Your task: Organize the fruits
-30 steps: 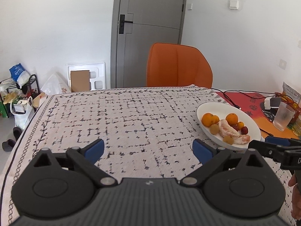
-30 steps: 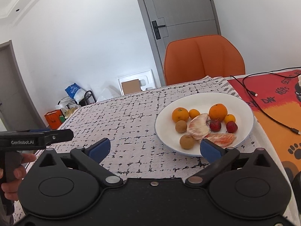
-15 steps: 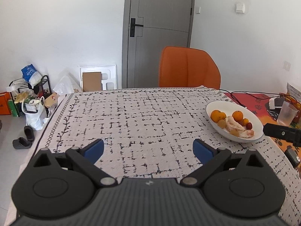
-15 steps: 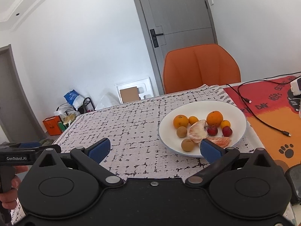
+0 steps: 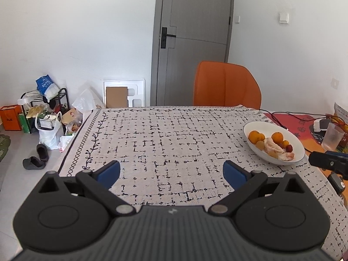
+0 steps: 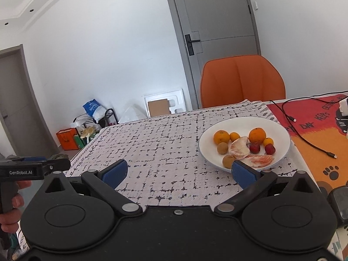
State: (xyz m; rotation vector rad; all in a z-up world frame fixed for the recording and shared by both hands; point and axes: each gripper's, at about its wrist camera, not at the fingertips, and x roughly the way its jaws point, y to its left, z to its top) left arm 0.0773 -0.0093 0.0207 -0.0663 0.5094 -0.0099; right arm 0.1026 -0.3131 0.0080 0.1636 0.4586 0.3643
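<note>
Jaws on both the left gripper and right gripper were spread wide and empty. The fruit sat in the plate, right of centre. A careless reach might have nudged round pieces rolling off.
</note>
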